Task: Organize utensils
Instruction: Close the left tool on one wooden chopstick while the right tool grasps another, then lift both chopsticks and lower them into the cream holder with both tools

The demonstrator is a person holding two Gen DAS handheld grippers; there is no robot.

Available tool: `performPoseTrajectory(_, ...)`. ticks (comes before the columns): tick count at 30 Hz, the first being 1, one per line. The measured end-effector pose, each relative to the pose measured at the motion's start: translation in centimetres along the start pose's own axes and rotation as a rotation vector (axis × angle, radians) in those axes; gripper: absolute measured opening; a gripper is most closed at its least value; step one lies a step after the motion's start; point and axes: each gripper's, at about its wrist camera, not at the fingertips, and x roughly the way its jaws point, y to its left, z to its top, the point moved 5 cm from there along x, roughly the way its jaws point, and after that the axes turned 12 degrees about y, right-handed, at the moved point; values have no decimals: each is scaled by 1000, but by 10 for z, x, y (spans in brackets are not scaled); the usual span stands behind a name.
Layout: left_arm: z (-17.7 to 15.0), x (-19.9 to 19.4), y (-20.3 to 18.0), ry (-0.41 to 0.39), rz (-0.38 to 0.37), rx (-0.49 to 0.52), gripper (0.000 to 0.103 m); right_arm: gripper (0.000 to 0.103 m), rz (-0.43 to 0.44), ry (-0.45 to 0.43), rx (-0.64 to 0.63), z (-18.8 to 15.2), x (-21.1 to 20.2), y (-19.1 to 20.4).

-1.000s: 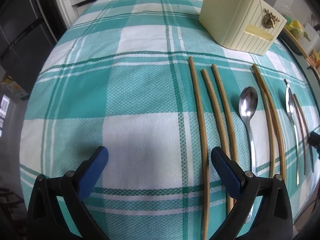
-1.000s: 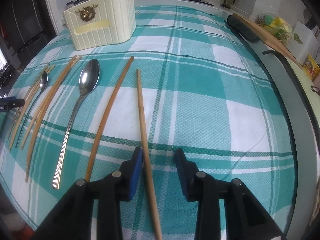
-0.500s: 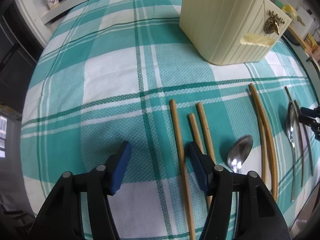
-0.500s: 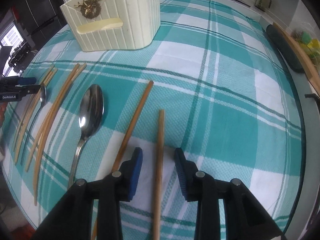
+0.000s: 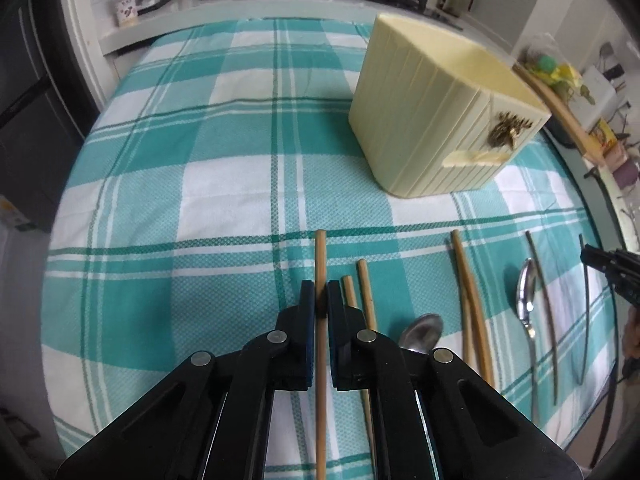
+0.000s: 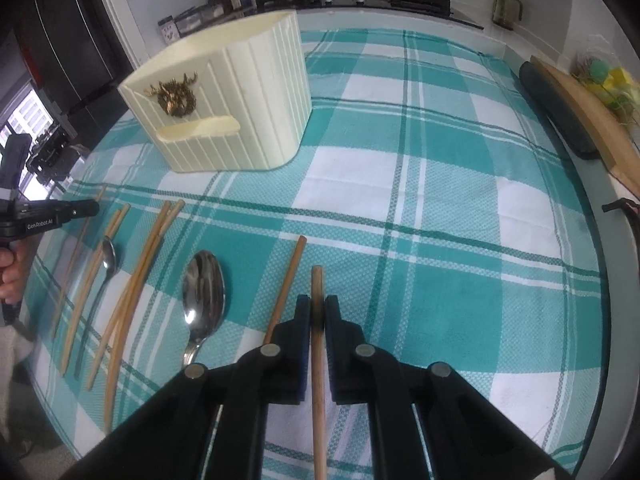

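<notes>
Both grips made at once. Left hand-held gripper (image 5: 318,300): jaws have just been closing from wide, now clamped on the outermost chopstick (image 5: 320,256) of the row, stick running through betw. the blue pads w/ its tip poking out toward the cream holder (image 5: 424,120). A second ago those jaws stood wide over bare cloth w/ the stick off to one side; a half-sec ago they straddled it, not yet pinched. Right hand-held gripper (image 6: 317,316): jaws have just been closing the last bit, now narrow and pinched on the end chopstick (image 6: 318,284) at the opposite end of the row; earlier the stick lay loose in the gap. Holder looms larger and nearer in both wrist views than a second ago, so both hands appear to have drawn closer to it. Row on the checked cloth over the worktop (image 6: 440,200), all on the near side of the holder: single chopstick (image 6: 286,280) just beside the right-held one, big spoon (image 6: 203,288), a touching pair (image 6: 148,256), small spoon (image 6: 107,256), more sticks beyond. Holder upright, interior not visible from the right view; left view shows no utensils in the part of it seen. Judgement: pick phase done for two sticks; whether either is clear of the cloth I can't tell. Next = carry to holder, drop tips-down. Risk: long sticks pivoting in the pads.
</notes>
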Motion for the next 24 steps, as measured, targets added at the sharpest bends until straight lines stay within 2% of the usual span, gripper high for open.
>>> performPoseTrajectory(9,-15,-130,-19,-261,-103,30,4,7,68,-248,15,-18,-118,7)
performPoseTrajectory(14,-17,-176,-35,-357,-138,45,4,7,67,-396,0,-25,-171,20)
performPoseTrajectory(19,2,-207,-46,-429,-148,51,4,7,47,-537,-4,-9,-206,32)
performPoseTrajectory(24,39,-241,-55,-514,-175,35,4,7,45,-648,-10,31,-243,43)
